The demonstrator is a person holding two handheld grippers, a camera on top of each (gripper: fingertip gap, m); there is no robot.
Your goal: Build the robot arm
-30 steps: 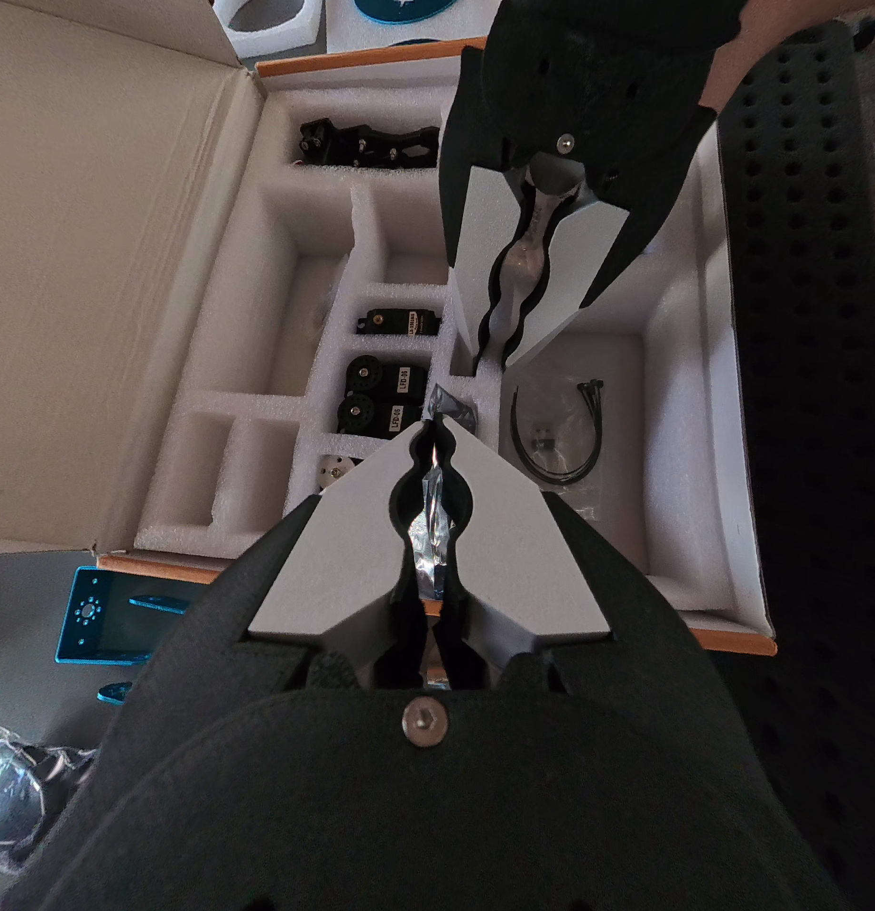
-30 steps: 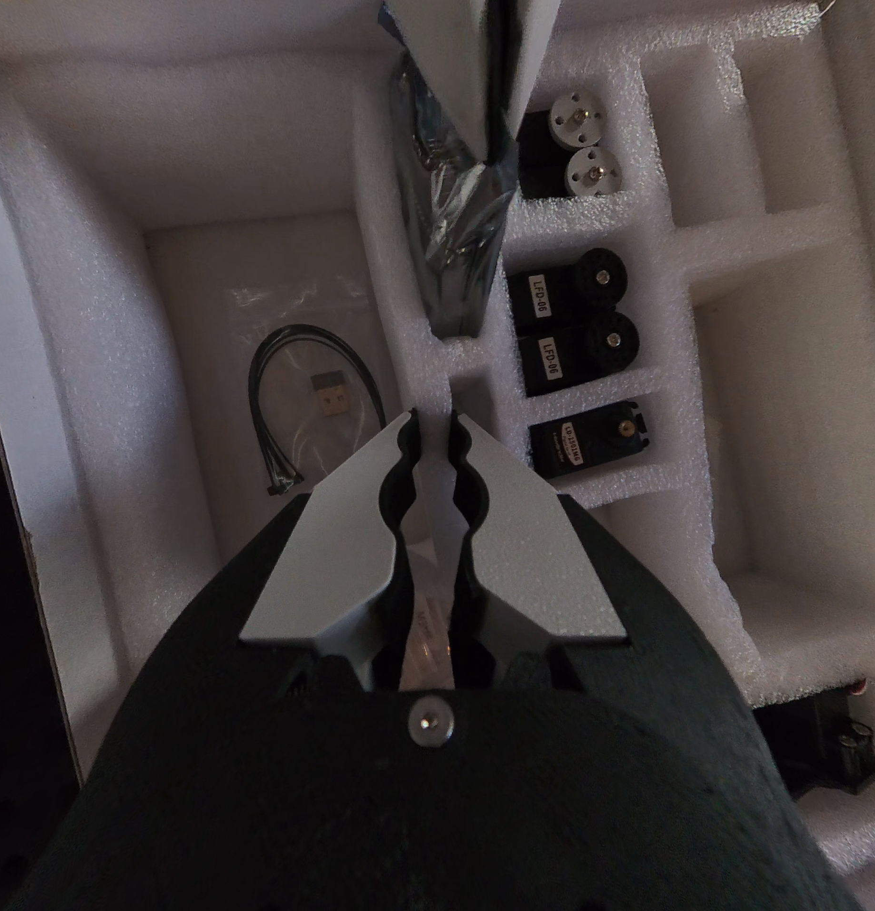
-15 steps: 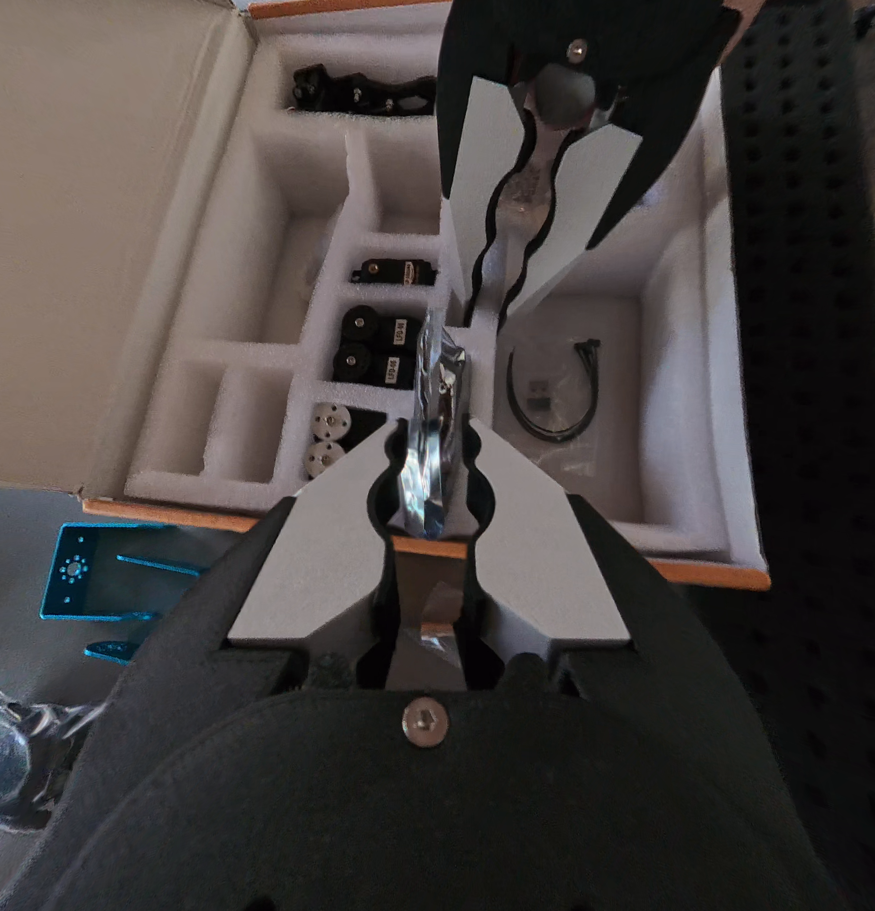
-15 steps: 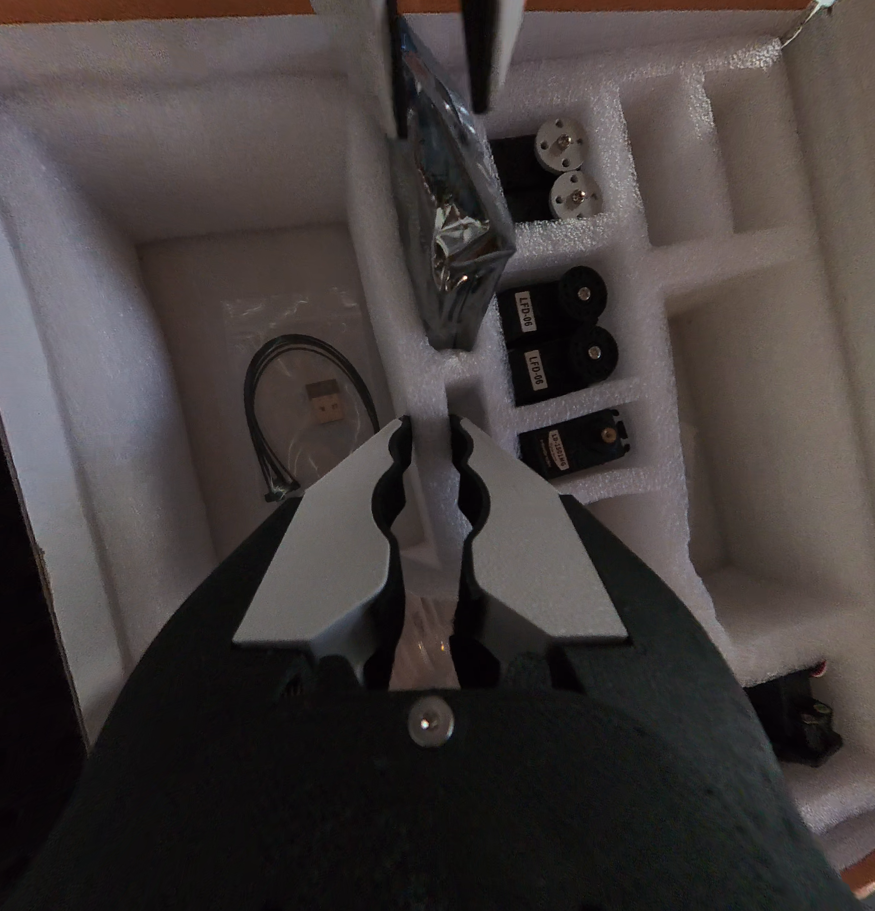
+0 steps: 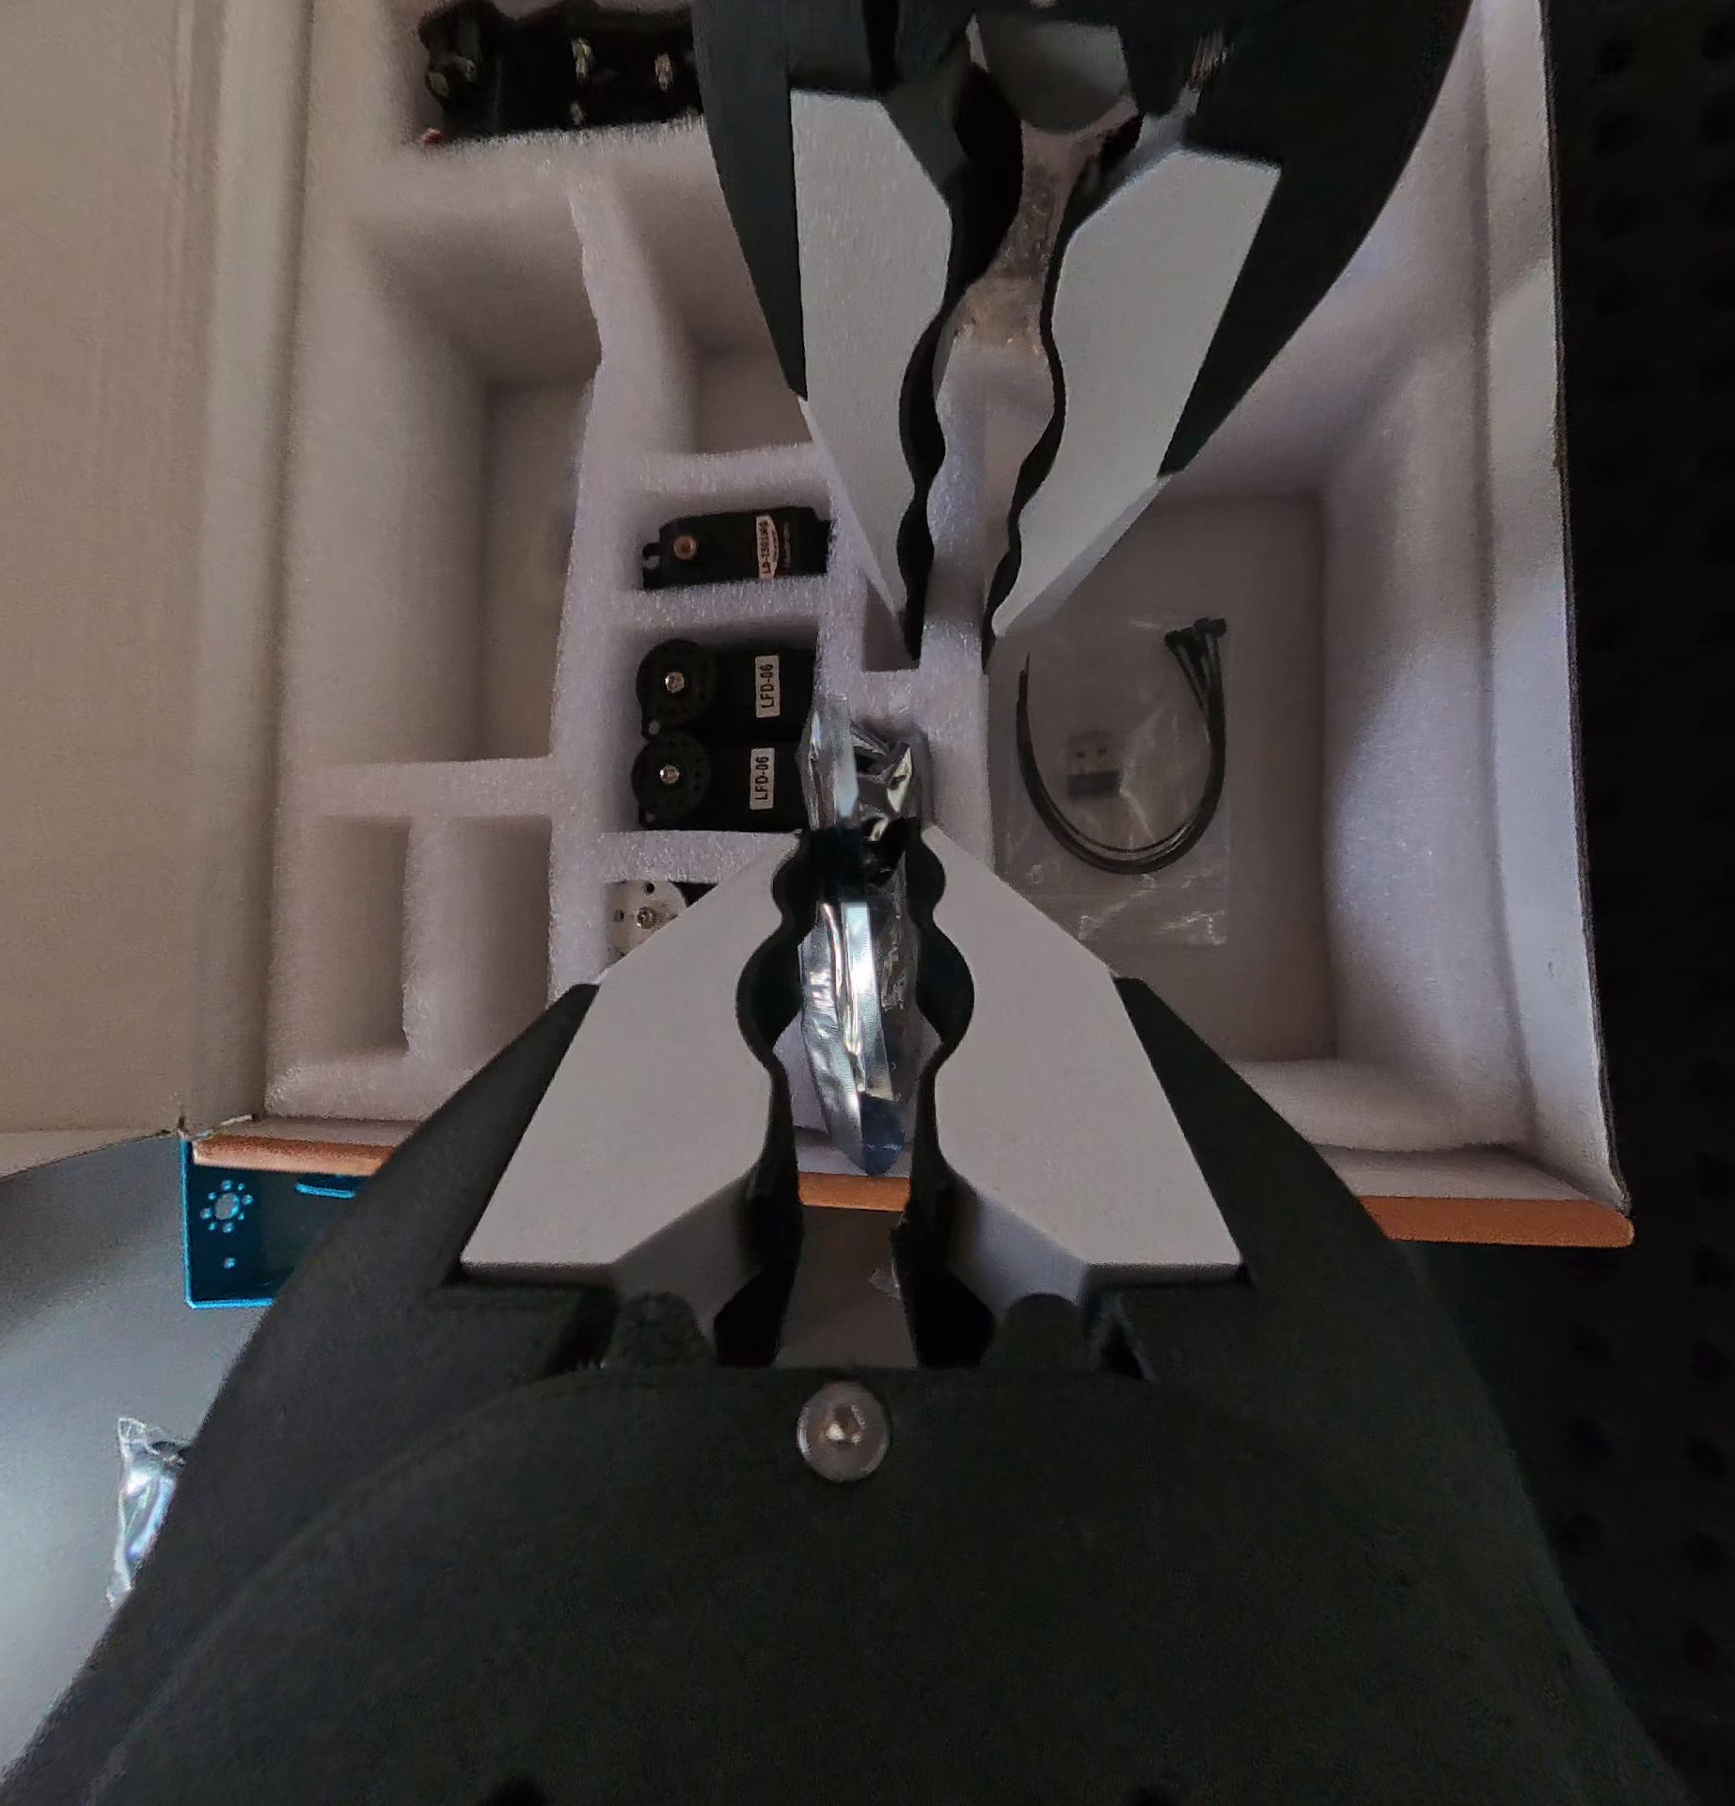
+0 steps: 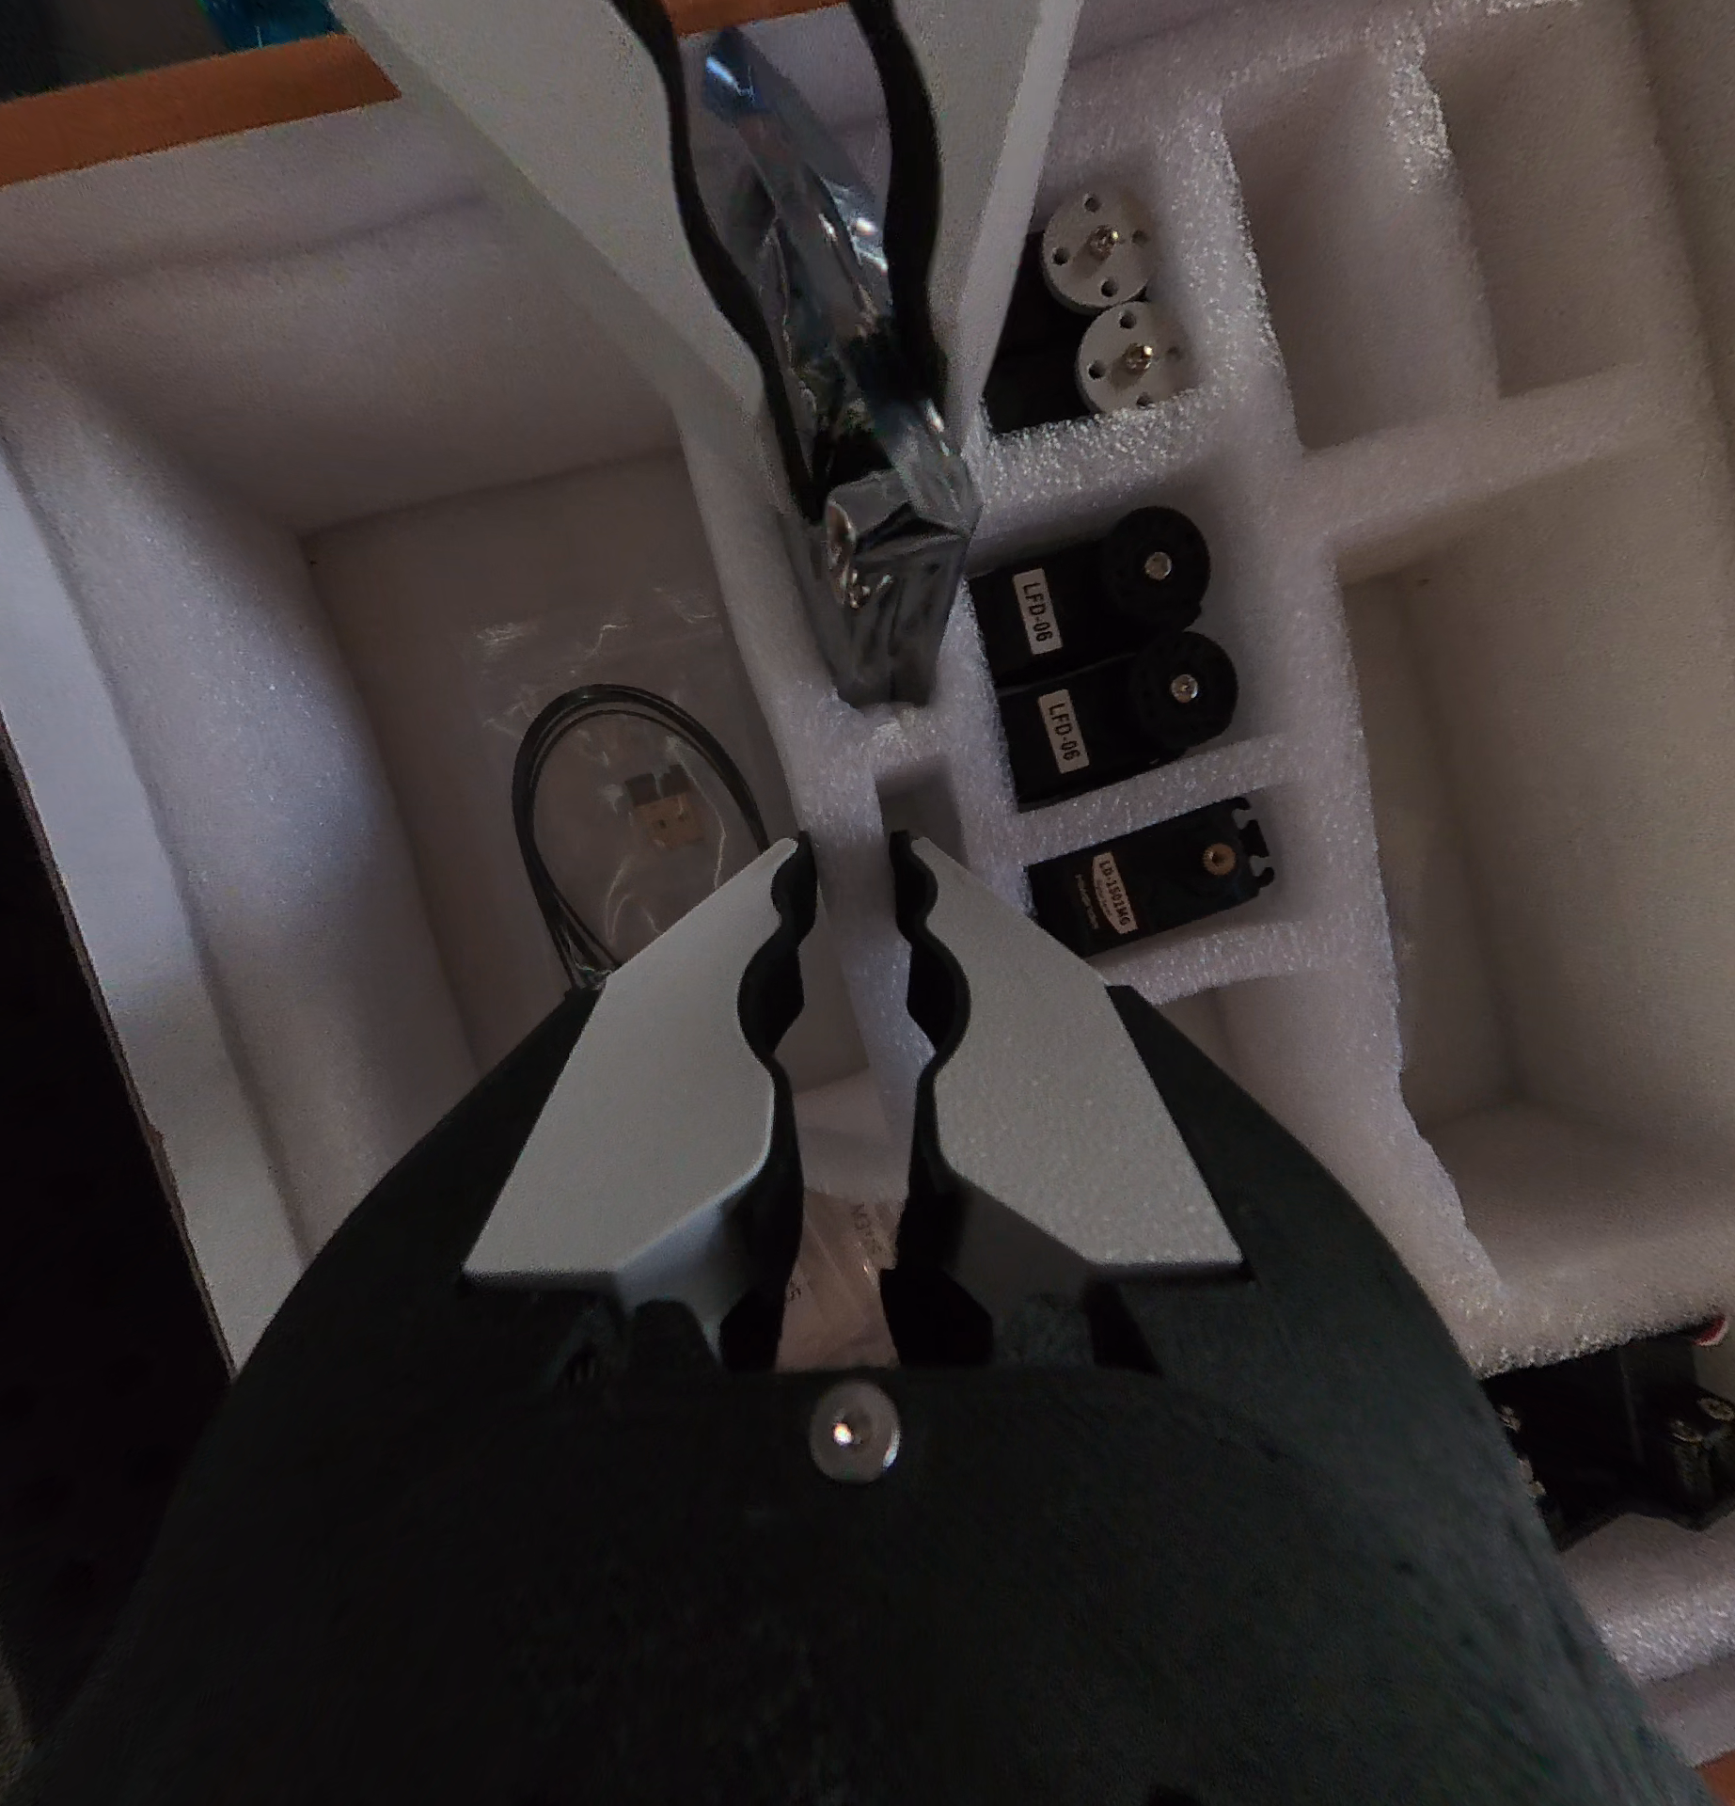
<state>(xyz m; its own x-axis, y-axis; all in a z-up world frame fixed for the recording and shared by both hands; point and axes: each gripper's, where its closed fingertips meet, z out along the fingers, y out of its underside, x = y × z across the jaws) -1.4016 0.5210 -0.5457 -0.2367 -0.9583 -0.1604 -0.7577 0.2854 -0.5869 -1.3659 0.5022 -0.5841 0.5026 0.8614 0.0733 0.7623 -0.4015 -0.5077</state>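
My left gripper (image 5: 858, 852) is shut on a silver foil bag (image 5: 848, 997) and holds it upright over a white foam insert (image 5: 433, 586) in an open cardboard box. The bag's lower end (image 6: 892, 606) sits in a narrow slot beside two black servos (image 6: 1088, 674). My right gripper (image 6: 851, 848) is closed down on a thin foam wall (image 6: 848, 782) just past that slot, its pads touching both sides. It also shows in the left wrist view (image 5: 949, 640), facing my left gripper.
A clear bag of black cables (image 5: 1127, 772) lies in the large right compartment. More servos (image 5: 736, 552), white-hubbed motors (image 6: 1107, 313) and a black part (image 5: 560, 68) fill other pockets. The box flap (image 5: 81, 489) stands left. A blue bracket (image 5: 248, 1231) lies outside. Some 6 cm of space lies between my two pairs of fingers.
My left gripper drew back with the bag, then came in close to the foam again, and the bag's end is back down in the slot. My right gripper stayed on the foam wall.
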